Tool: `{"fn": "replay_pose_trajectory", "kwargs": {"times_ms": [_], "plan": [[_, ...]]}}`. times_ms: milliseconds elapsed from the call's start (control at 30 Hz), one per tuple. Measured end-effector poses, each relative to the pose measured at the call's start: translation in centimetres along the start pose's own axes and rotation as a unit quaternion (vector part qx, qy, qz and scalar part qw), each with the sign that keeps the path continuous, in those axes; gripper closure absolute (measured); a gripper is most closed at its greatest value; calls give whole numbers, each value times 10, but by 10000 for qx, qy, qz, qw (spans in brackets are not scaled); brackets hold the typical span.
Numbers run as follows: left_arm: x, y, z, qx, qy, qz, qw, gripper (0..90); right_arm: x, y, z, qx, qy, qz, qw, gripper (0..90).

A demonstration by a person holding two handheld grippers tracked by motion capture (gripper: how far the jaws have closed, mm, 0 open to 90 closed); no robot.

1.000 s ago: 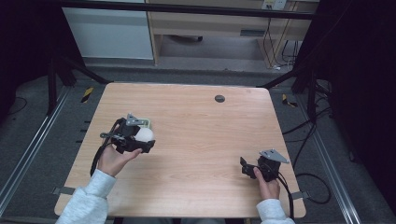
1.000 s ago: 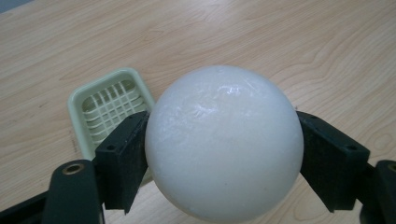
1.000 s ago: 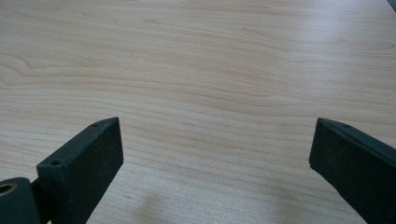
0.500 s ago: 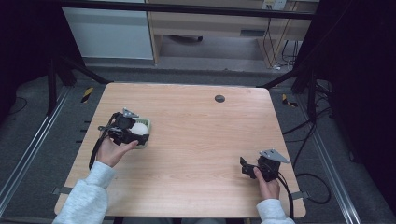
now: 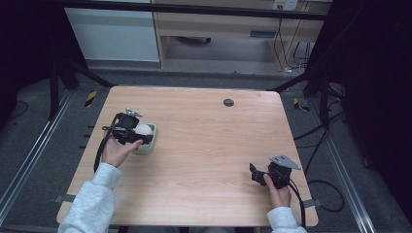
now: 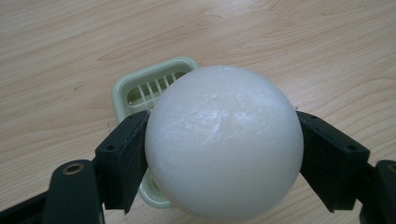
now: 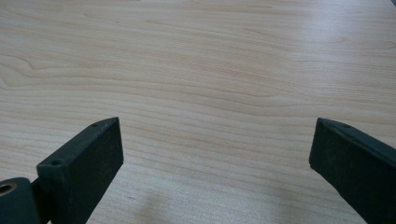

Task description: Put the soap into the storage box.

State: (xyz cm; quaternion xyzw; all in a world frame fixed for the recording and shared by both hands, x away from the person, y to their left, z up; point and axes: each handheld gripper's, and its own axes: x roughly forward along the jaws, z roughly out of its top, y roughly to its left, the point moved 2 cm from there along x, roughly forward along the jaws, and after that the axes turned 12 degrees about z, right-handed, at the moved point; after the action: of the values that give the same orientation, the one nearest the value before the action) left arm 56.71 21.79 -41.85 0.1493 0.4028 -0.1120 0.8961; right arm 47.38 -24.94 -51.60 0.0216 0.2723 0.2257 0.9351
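A white ball (image 6: 223,142) is clamped between the two black jaws of my left gripper (image 6: 223,161). In the high view the left gripper (image 5: 130,130) holds the ball (image 5: 143,129) over a small pale green slotted tray (image 5: 150,144) at the table's left side. The tray (image 6: 154,84) lies just beneath and behind the ball; whether the ball touches it I cannot tell. My right gripper (image 5: 256,174) rests near the table's front right, jaws wide apart over bare wood (image 7: 215,154), nothing between them.
The light wooden table (image 5: 209,145) has a small dark round hole (image 5: 228,102) near its far edge. Black frame bars and cables run beside the table on the right. A cabinet stands beyond the far edge.
My left gripper, with the white ball, has moved away from the person and slightly left, and now sits over the green tray. The right gripper has stayed put.
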Motion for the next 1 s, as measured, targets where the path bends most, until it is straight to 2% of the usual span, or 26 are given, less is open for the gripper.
{"fn": "replay_pose_trajectory", "kwargs": {"times_ms": [267,500,1000], "plan": [[19,6,2,-127,129,8,9998,231,0,0,0,-16,3,-3,10000,33],[31,8,3,-160,236,42,9996,231,0,0,0,-20,6,2,10000,32],[47,13,1,-229,378,90,9990,231,1,0,0,-17,23,2,10000,33]]}}
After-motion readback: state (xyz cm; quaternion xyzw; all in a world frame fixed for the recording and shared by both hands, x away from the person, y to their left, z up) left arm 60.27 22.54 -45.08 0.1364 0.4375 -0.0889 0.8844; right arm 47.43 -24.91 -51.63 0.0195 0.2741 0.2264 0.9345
